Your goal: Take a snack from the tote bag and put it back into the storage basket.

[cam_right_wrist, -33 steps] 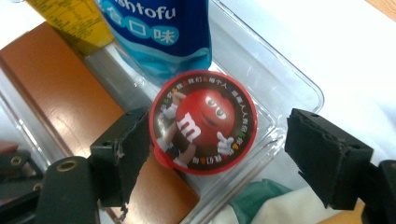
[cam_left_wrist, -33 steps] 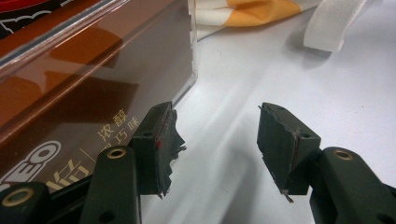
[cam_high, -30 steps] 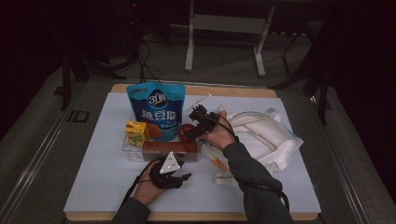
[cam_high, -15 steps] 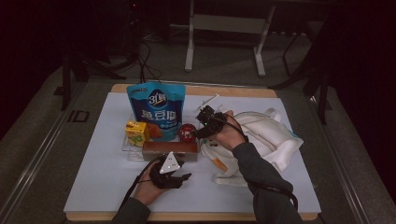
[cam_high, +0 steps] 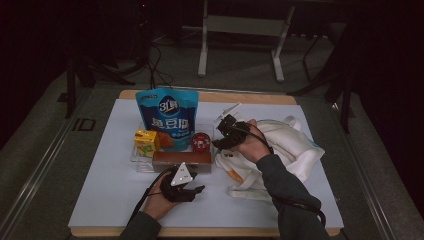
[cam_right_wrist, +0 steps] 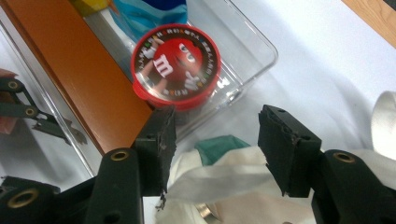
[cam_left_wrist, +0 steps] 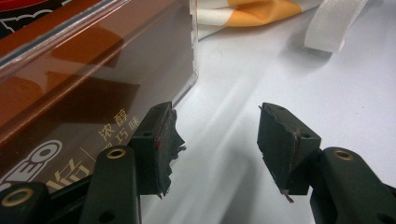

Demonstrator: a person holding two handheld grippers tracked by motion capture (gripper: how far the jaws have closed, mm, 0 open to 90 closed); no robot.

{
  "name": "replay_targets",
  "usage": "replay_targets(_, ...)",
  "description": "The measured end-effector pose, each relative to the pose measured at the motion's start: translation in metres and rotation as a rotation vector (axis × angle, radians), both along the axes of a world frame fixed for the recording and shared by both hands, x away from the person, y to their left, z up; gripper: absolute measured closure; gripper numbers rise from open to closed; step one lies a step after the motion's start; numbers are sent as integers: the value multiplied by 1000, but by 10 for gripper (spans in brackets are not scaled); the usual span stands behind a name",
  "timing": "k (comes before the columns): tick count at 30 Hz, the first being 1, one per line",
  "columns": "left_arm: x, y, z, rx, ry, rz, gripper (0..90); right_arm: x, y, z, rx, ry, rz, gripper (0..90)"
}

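Right hand-held gripper (cam_right_wrist: 212, 149) just narrowing, jaws apart and empty above white bag (cam_right_wrist: 233, 186), near red candy tub (cam_right_wrist: 176, 65); left hand-held gripper (cam_left_wrist: 217, 140) open.

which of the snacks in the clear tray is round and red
The M&M's tub, a red round lid beside the long brown box; the blue pouch and yellow carton aren't round.

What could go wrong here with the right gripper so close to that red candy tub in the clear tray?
The right gripper, whose jaws have just been closing with nothing between them, hangs over the white bag; it might pinch a fold of cloth instead of the red candy tub. The tub sits tight in the clear tray beside the brown box, so a jaw could catch the tray wall and drag the tray.
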State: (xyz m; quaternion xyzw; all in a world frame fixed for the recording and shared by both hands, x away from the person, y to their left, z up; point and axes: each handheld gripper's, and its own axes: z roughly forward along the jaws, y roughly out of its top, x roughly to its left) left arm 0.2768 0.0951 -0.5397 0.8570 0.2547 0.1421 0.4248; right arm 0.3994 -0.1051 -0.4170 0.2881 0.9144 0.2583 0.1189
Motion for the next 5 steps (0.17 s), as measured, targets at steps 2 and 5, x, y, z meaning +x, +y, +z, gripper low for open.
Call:
replay_targets(2,0,0,0,0,0,0,461,0,-4,-1,4,0,-3,461)
replay_targets(5,0,0,0,-1,1,1,461,-2,-10,-2,13,1,-7,462)
